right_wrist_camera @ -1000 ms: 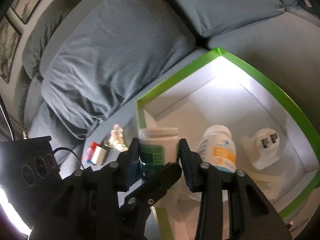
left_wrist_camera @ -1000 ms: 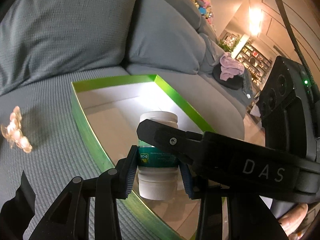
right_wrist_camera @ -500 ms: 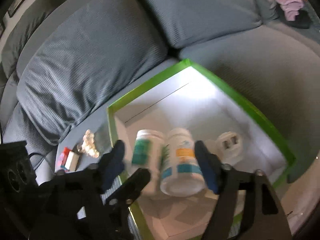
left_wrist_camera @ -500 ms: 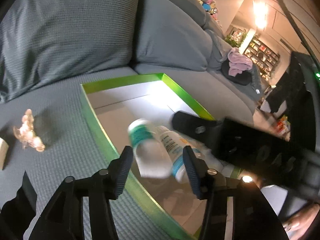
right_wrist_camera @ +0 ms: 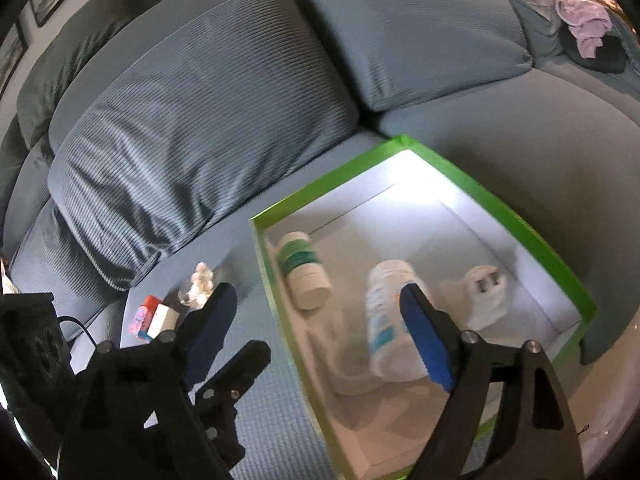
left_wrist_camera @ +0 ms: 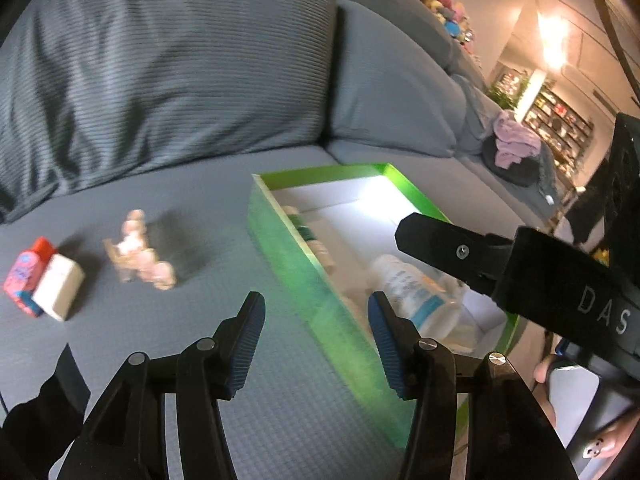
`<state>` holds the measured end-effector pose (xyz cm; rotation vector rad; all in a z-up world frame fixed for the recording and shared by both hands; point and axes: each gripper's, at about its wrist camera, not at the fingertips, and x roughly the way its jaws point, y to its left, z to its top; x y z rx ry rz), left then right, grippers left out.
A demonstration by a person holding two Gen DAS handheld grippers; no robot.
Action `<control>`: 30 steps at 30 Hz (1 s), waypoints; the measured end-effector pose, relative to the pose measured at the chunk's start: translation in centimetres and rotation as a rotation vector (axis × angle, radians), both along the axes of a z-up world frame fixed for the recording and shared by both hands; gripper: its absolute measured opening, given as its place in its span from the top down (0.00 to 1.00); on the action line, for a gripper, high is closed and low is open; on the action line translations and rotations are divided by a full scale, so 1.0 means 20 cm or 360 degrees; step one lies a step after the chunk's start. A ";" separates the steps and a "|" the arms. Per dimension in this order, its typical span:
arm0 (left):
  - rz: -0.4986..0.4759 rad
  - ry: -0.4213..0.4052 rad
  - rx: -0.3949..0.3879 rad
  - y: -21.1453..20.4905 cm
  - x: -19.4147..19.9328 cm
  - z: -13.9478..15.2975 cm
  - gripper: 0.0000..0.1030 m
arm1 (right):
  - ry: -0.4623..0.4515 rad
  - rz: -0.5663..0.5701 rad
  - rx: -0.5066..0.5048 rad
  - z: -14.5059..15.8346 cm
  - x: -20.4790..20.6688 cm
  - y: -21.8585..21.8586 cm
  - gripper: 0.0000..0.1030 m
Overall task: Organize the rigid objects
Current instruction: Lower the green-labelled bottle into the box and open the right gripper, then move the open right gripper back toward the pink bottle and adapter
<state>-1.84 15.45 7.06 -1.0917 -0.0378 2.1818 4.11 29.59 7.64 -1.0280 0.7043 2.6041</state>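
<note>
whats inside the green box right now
In the green box: a green-banded bottle lying by the left wall, a blue-labelled bottle, and a white plug adapter. The right tongs cover part of the floor.

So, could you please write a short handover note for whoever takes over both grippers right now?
Left gripper: jaws opening, nothing between them.
Right gripper: jaws opening, nothing held.
Done: green-label bottle, blue-label bottle and white plug lie in the green box.
Left: the figurine, white block and small pink bottle sit on the sofa seat beside the box.
</note>
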 end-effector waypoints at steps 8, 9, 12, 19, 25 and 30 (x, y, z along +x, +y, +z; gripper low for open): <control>0.0194 -0.0020 0.0039 -0.28 -0.06 0.01 0.27 | 0.0011 0.0152 0.0103 0.01 -0.10 -0.24 0.14; 0.0223 -0.0023 0.0039 -0.32 -0.08 0.01 0.27 | 0.0013 0.0168 0.0114 0.01 -0.11 -0.27 0.13; 0.0296 -0.0018 -0.0005 -0.40 -0.09 0.00 0.26 | 0.0010 0.0228 0.0130 0.00 -0.16 -0.34 0.12; 0.0416 -0.0067 -0.0065 -0.60 -0.17 -0.08 0.26 | -0.0029 0.0355 0.0156 -0.08 -0.27 -0.48 0.08; 0.0523 -0.0143 -0.0088 -0.73 -0.26 -0.16 0.26 | -0.0126 0.0472 0.0183 -0.19 -0.42 -0.56 0.08; 0.0610 -0.0246 -0.0082 -0.83 -0.32 -0.24 0.26 | -0.0195 0.0586 0.0160 -0.29 -0.54 -0.65 0.08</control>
